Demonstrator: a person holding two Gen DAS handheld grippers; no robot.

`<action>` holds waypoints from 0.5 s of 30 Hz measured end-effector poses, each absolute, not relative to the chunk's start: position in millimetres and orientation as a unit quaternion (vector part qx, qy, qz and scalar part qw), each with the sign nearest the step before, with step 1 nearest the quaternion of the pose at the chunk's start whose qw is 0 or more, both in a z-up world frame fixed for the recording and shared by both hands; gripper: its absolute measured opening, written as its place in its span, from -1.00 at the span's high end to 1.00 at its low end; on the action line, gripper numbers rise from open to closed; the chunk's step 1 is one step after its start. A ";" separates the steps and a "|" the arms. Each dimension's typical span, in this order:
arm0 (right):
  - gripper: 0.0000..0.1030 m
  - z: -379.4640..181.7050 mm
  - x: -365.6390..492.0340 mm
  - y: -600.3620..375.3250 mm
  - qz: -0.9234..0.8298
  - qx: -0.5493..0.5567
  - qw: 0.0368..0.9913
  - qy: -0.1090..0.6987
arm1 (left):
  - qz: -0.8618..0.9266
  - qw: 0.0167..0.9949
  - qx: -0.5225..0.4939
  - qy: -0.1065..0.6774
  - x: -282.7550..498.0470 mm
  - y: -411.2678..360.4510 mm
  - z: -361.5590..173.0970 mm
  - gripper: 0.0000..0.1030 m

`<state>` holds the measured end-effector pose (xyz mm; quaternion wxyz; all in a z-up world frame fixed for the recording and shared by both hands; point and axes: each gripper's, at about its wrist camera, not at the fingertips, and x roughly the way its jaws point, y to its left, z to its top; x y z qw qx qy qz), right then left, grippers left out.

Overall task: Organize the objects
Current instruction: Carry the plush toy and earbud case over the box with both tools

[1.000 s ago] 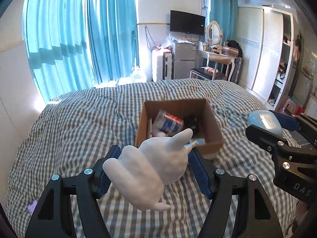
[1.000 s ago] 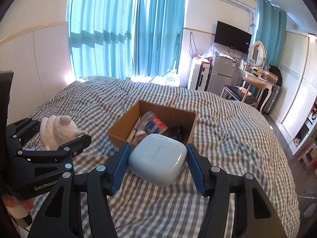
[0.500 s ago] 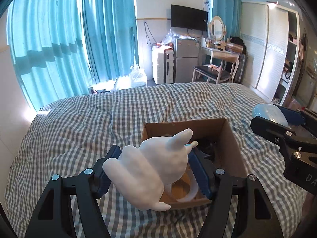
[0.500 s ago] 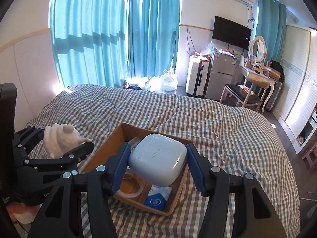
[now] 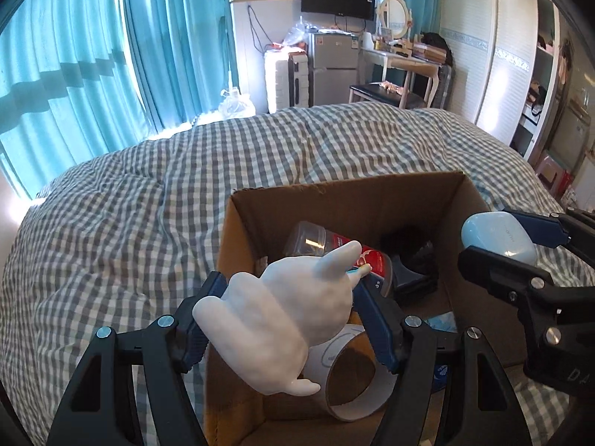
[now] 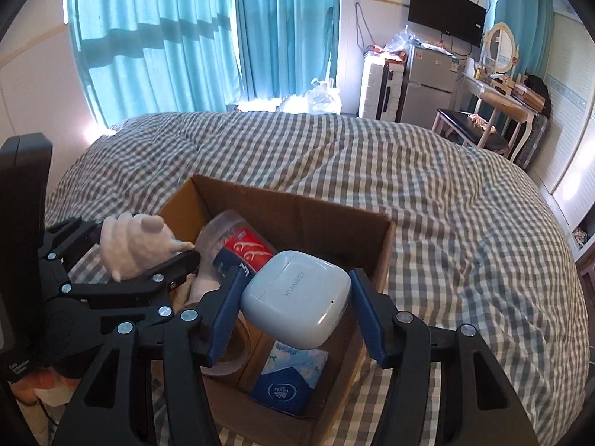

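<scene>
Both grippers have dropped over the cardboard box (image 6: 375,245) — we're clamping the white figurine (image 5: 286,316) in the left gripper (image 5: 288,319) and the earbud case (image 6: 297,297) in the right gripper (image 6: 293,308); inside are lying a tape roll (image 5: 357,383) and a floss jar (image 6: 238,245) — only the right view is showing the tissue pack (image 6: 290,379) fully.

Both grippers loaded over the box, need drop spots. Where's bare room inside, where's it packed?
Cardboard box: bare floor shows only along its far wall, behind the floss-pick jar, in the right wrist view. The near half is packed: tape roll, tissue pack, a dark item at the far right. The checked duvet is bare all round.

White figurine (image 5: 286,316); pale blue earbud case (image 6: 297,297); brown box (image 6: 305,219); grey-white checked bedspread (image 6: 446,200); possibly teal curtains (image 6: 208,33)
</scene>
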<state>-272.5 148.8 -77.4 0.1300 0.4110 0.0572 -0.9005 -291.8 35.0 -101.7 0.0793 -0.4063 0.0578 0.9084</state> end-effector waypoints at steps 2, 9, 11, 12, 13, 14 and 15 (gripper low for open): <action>-0.11 -85.1 -273.9 150.7 -0.897 0.417 0.135 0.055 | 0.906 0.084 -0.410 0.063 -294.1 36.9 -107.6 -0.39; -0.11 -106.7 -275.4 153.5 -0.888 0.434 0.141 0.055 | 0.903 0.095 -0.413 0.077 -296.6 44.0 -123.1 -0.39; -0.11 -108.7 -273.9 155.0 -0.887 0.436 0.143 0.055 | 0.899 0.100 -0.419 0.077 -296.7 45.8 -126.9 -0.39; -0.11 -108.7 -272.9 155.5 -0.887 0.436 0.143 0.056 | 0.899 0.103 -0.420 0.077 -295.9 46.6 -128.5 -0.40; -0.11 -107.7 -271.7 155.6 -0.888 0.434 0.143 0.055 | 0.898 0.104 -0.420 0.078 -295.5 47.1 -128.7 -0.40; -0.11 -106.2 -270.3 156.9 -0.889 0.432 0.144 0.053 | 0.898 0.105 -0.420 0.079 -294.7 47.9 -129.6 -0.40; -0.11 -104.5 -269.9 157.1 -0.889 0.431 0.144 0.051 | 0.898 0.107 -0.420 0.080 -294.6 48.8 -129.8 -0.40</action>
